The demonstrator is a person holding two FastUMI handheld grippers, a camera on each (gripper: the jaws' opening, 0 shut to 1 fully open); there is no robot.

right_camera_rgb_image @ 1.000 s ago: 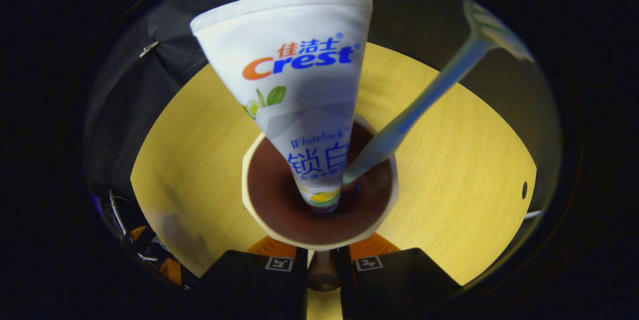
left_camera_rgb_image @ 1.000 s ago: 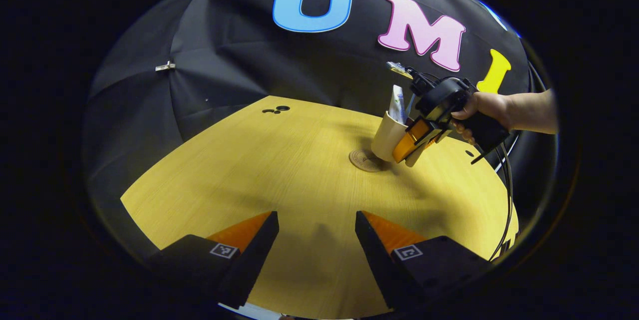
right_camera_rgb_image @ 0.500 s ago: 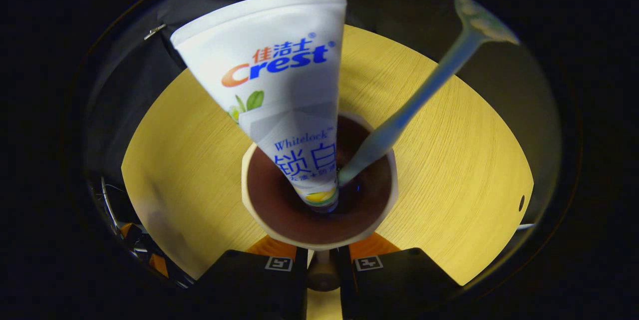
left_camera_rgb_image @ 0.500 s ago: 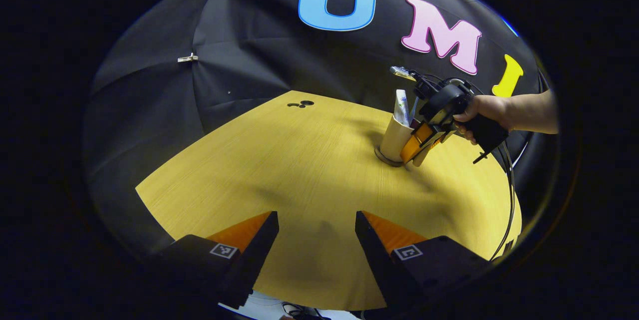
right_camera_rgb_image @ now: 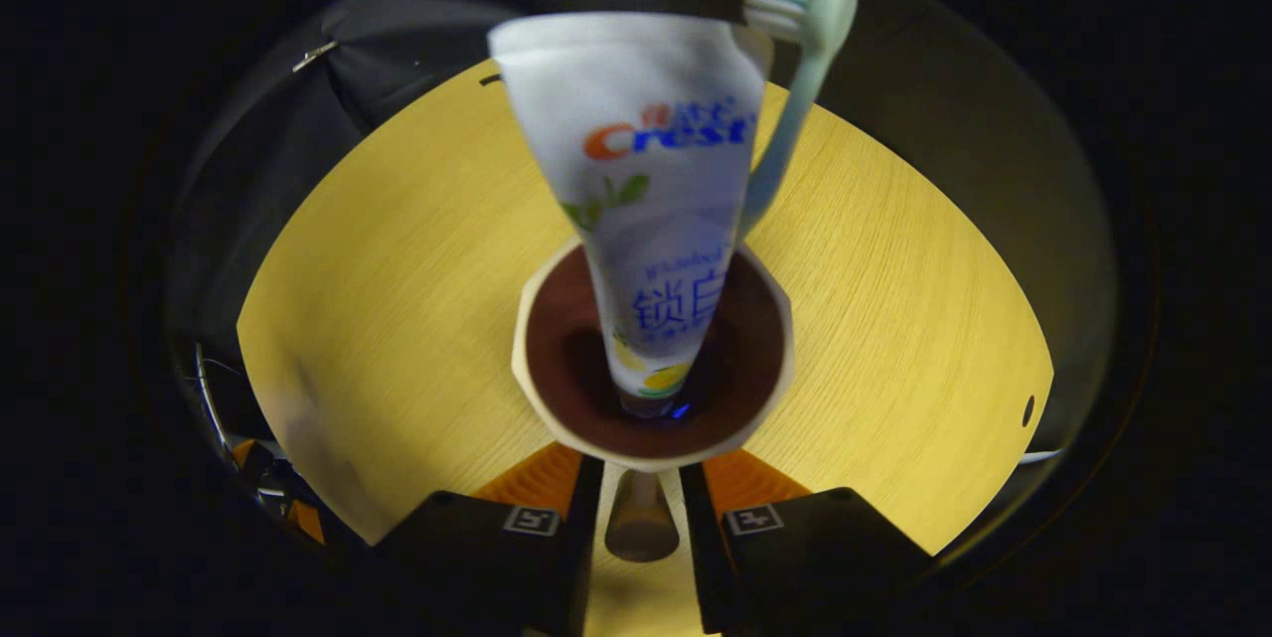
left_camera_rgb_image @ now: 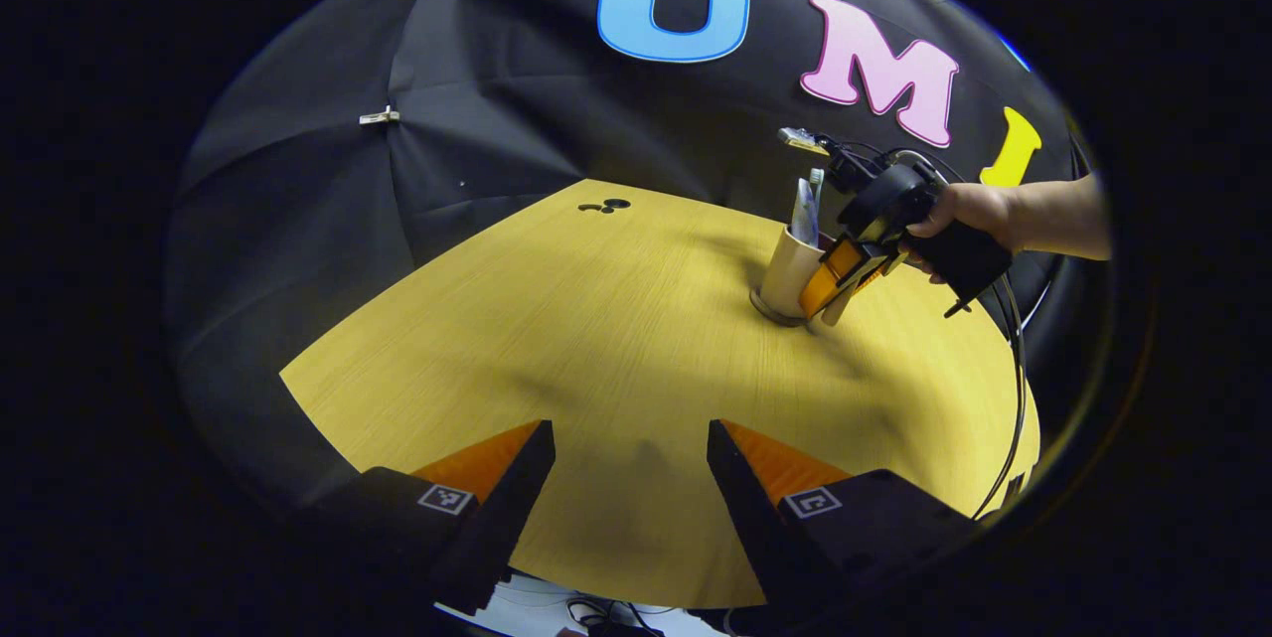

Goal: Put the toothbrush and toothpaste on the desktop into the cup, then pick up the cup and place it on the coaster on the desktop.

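Left gripper (left_camera_rgb_image: pixel 631 478) hangs spread over bare worktop (left_camera_rgb_image: pixel 556 339). Farther right, the cup (left_camera_rgb_image: pixel 788 274) stands on the coaster (left_camera_rgb_image: pixel 763 307), toothpaste (right_camera_rgb_image: pixel 651 210) and toothbrush (right_camera_rgb_image: pixel 795 71) inside. Right gripper (right_camera_rgb_image: pixel 641 523) pinches its handle. Likely light, rigid, top-heavy; the handle is the place to hold.

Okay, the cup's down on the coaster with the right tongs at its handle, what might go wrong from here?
1. The toothpaste tube and toothbrush stand tall and lean out of the cup; a jerky release could tip it.
2. The right tongs straddle the cup's handle; withdrawing sideways might drag the cup off the coaster.
3. The left tongs hang open, too far off to steady anything.
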